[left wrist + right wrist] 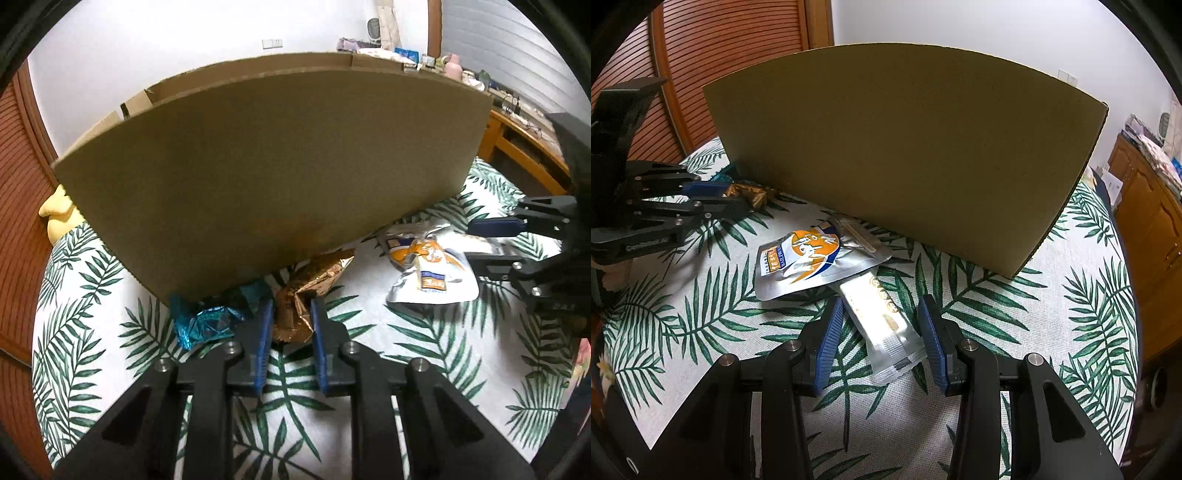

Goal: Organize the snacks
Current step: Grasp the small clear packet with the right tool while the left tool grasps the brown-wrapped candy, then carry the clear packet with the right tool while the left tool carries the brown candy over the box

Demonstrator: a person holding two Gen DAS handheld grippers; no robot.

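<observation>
Leaf-print bedcover (pixel 1071 280) carries our cardboard box (pixel 905 147). Only our left view shows its open top; our left gripper (pixel 290 314) clenches a crinkled gold wrapper (pixel 306 284) against the box's near wall. Our right gripper (pixel 882 325) straddles a white bar (pixel 882 314), unpressed.

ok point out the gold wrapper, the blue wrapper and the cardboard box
gold wrapper (pixel 295 299), left wrist view, crinkled foil between the pads
blue wrapper (pixel 207 321), left wrist view, crumpled middle
cardboard box (pixel 905 147), right wrist view, near wall
</observation>
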